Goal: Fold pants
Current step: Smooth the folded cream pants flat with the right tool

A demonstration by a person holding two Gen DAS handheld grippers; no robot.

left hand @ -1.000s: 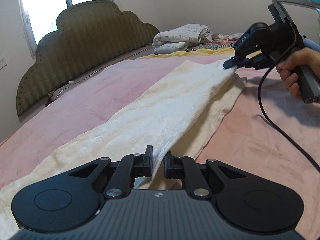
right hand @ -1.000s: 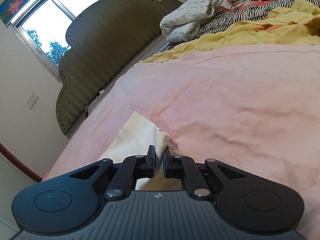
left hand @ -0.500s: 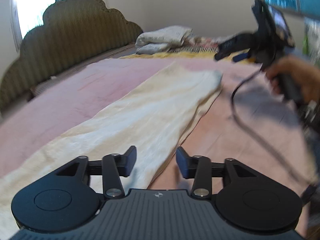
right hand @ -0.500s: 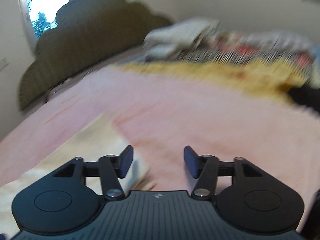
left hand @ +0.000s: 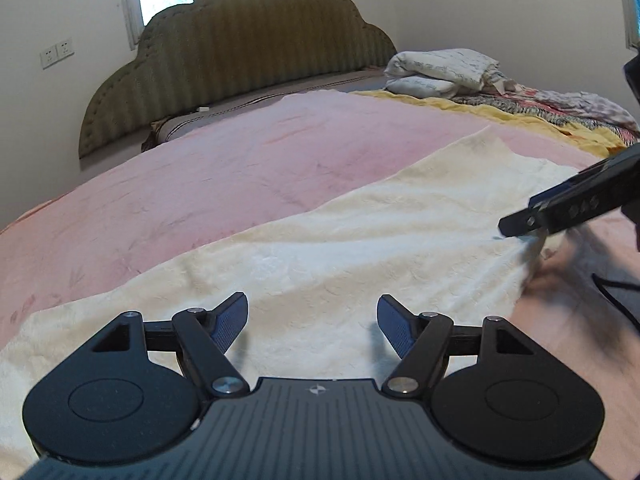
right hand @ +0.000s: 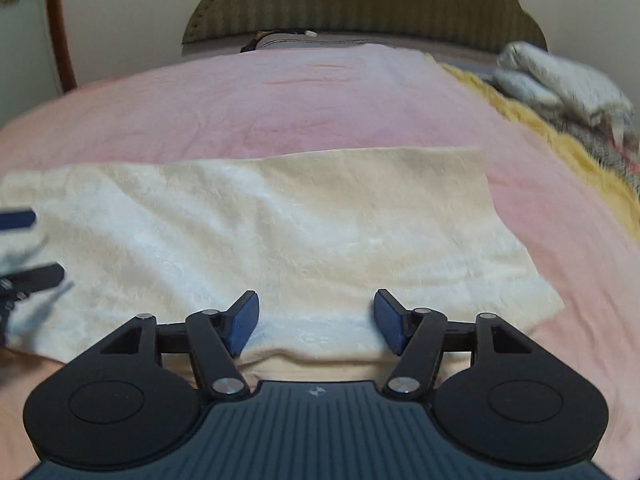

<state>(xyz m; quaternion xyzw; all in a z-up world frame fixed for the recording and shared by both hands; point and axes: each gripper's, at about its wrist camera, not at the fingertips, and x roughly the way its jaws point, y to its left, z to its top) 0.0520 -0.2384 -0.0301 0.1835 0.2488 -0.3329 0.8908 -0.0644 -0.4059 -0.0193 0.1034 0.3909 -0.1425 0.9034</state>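
Note:
Cream-white pants [left hand: 360,248] lie flat on the pink bed cover, folded lengthwise into a long strip; they also show in the right wrist view [right hand: 280,232]. My left gripper [left hand: 312,326] is open and empty just above the near edge of the pants. My right gripper [right hand: 316,322] is open and empty over the near folded edge, toward the pants' right end. The right gripper's body shows in the left wrist view [left hand: 576,208] low over the cloth. The left gripper's fingertips [right hand: 24,220] show blurred at the left edge of the right wrist view.
A pink cover [left hand: 240,168] spreads over the bed. An olive padded headboard [left hand: 248,52] stands behind it. Folded white bedding [left hand: 440,70] and a yellow blanket [left hand: 520,116] lie at the far right. A black cable [left hand: 616,296] trails at the right.
Both grippers opened and let go of the pants. Both then swung round to face the long near edge of the strip, with the right gripper coming down close to the cloth.

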